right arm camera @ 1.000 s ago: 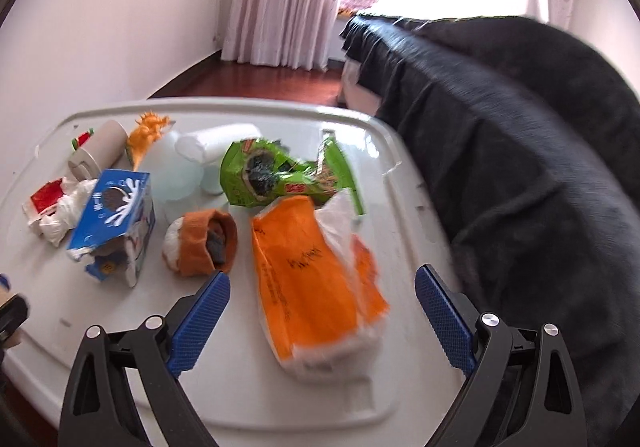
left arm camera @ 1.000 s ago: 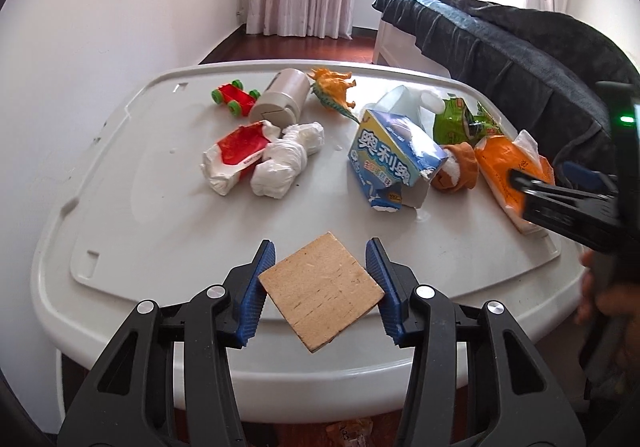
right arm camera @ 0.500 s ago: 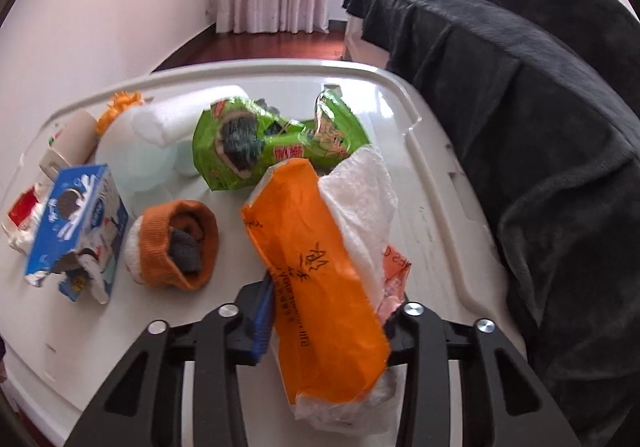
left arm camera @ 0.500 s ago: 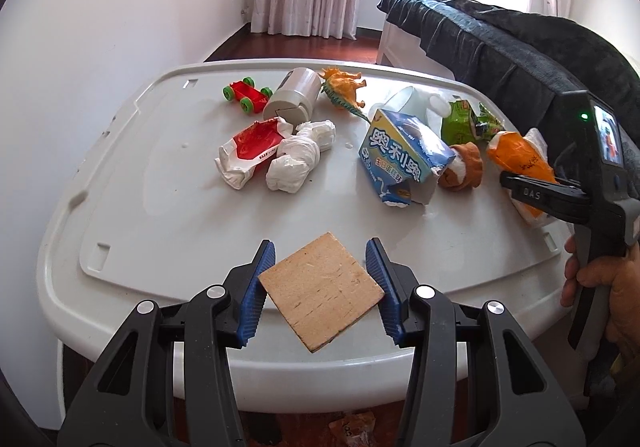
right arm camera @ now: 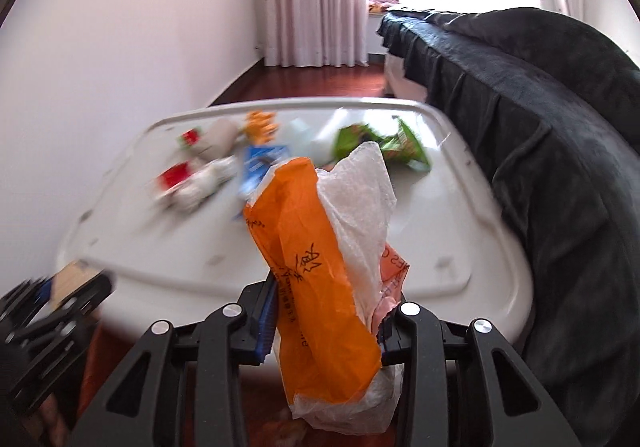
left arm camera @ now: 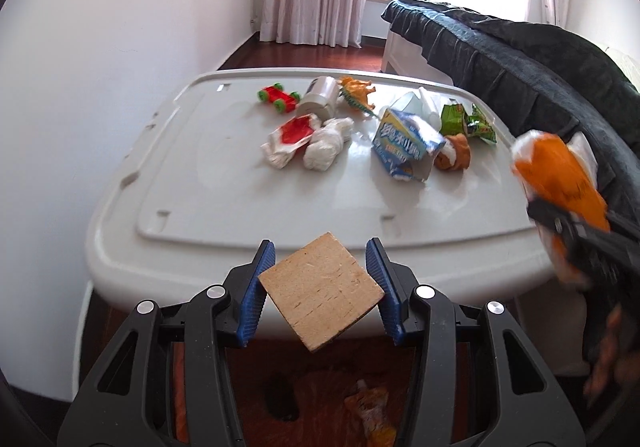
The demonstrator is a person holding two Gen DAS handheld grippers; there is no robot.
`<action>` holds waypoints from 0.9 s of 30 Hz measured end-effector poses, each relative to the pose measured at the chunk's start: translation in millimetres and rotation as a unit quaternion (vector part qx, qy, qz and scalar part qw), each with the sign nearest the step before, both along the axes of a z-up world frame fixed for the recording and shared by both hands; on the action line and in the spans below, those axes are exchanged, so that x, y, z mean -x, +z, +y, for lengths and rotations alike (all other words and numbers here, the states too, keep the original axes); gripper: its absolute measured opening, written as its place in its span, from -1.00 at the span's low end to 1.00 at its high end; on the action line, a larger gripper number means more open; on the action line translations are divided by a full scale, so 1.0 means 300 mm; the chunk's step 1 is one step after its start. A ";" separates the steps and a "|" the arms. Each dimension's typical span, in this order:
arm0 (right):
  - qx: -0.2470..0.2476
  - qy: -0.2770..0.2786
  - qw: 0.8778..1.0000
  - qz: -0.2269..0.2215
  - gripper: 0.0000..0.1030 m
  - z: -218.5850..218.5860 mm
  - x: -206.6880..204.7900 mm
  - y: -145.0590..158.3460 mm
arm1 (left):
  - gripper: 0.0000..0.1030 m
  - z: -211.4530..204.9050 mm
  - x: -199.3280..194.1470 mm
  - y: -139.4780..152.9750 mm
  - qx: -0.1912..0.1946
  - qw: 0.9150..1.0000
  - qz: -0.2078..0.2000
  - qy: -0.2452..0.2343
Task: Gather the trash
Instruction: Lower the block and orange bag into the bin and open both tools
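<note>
Trash (left arm camera: pixel 408 143) beside toy car (left arm camera: pixel 279 97)

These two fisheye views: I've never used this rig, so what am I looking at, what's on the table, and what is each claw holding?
No robot: a person carries a two-finger claw in each hand, with a camera looking along its fingers. The left claw grips a square wooden piece. The right claw is shut on an orange plastic bag, lifted off the white table. On the table lie a blue carton, a green wrapper, crumpled white bags, a red toy car and an orange toy.
</note>
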State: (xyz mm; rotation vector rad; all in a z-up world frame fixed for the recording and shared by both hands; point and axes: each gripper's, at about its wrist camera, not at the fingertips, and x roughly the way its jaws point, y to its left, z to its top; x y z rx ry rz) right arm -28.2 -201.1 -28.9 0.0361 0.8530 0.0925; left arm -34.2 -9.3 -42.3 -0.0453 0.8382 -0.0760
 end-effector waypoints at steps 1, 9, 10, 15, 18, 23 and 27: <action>0.000 0.004 1.000 0.007 -0.29 0.025 0.048 -0.011 | -0.09 0.013 0.025 -0.004 -0.001 1.000 0.003 0.004; 0.000 0.031 0.991 0.128 -0.25 0.138 0.260 -0.232 | -0.09 0.064 0.175 -0.091 -0.024 0.999 0.047 0.007; 0.005 0.040 0.986 0.162 -0.12 0.149 0.266 -0.273 | -0.09 0.064 0.185 -0.107 -0.025 0.998 0.058 0.005; -0.002 0.013 0.983 0.183 0.47 0.136 0.295 -0.315 | 0.66 0.083 0.229 -0.161 -0.002 0.994 0.106 0.016; 0.000 -0.002 0.990 0.141 0.60 0.109 0.283 -0.252 | 0.73 0.080 0.223 -0.132 -0.023 0.996 0.086 0.024; -0.001 -0.011 0.997 0.080 0.61 0.073 0.246 -0.145 | 0.76 0.084 0.196 -0.045 -0.024 0.999 0.027 0.016; 0.020 -0.009 0.999 0.026 0.62 0.061 0.178 -0.052 | 0.76 0.090 0.119 0.028 -0.009 1.000 -0.010 0.004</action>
